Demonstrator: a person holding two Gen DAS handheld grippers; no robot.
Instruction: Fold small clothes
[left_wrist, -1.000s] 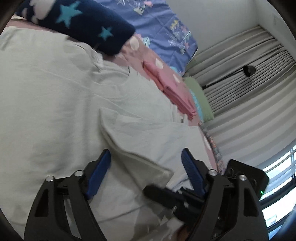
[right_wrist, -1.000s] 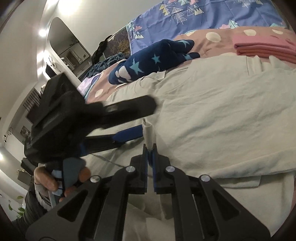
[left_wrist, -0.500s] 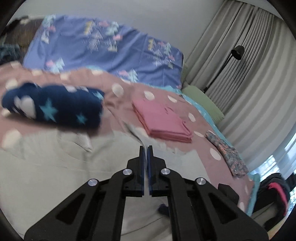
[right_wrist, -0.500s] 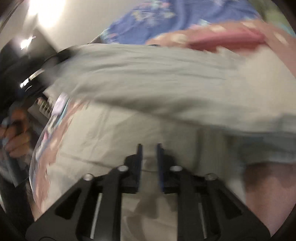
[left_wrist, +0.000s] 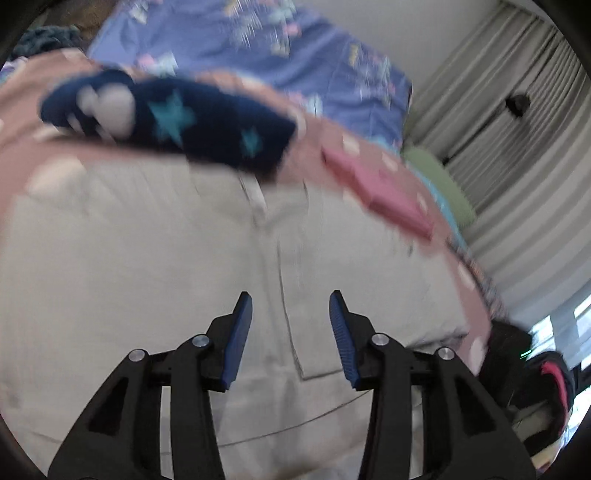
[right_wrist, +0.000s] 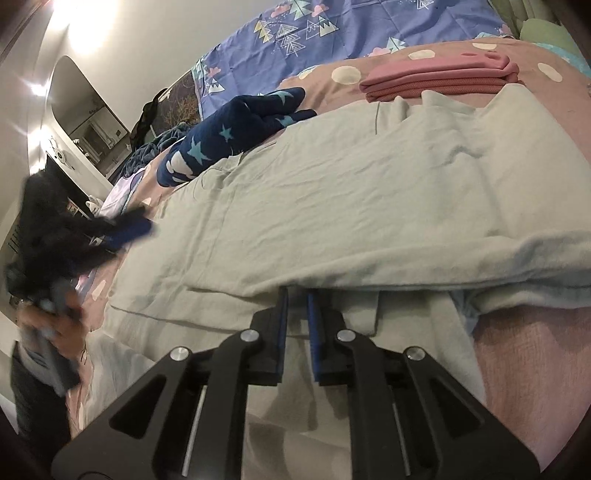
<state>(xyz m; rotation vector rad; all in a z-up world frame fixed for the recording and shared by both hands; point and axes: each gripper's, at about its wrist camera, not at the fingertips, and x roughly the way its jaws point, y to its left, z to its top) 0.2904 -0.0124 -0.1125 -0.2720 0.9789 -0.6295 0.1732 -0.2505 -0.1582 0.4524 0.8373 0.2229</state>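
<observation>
Bedding in pink with pale dots (right_wrist: 524, 373) covered the bed, and a blue sheet with little trees (right_wrist: 332, 33) lay toward the wall. On the pink cover a pale grey-green garment (right_wrist: 369, 192) was spread wide, with its near part folded over in a thick edge. Beyond it, a dark blue fleece piece with stars (right_wrist: 229, 133) lay beside the garment's far edge, and a folded pink stack (right_wrist: 436, 81) rested near the far right corner of it. Grey curtains (left_wrist: 517, 155) hung at the side of the room. The left gripper (left_wrist: 290, 295) hovered over the garment with its blue pads wide apart and nothing between them; this view was blurred. The right gripper (right_wrist: 296, 293) was at the folded edge, its jaws narrow with a small gap, and I could not see any cloth pinched between them.
</observation>
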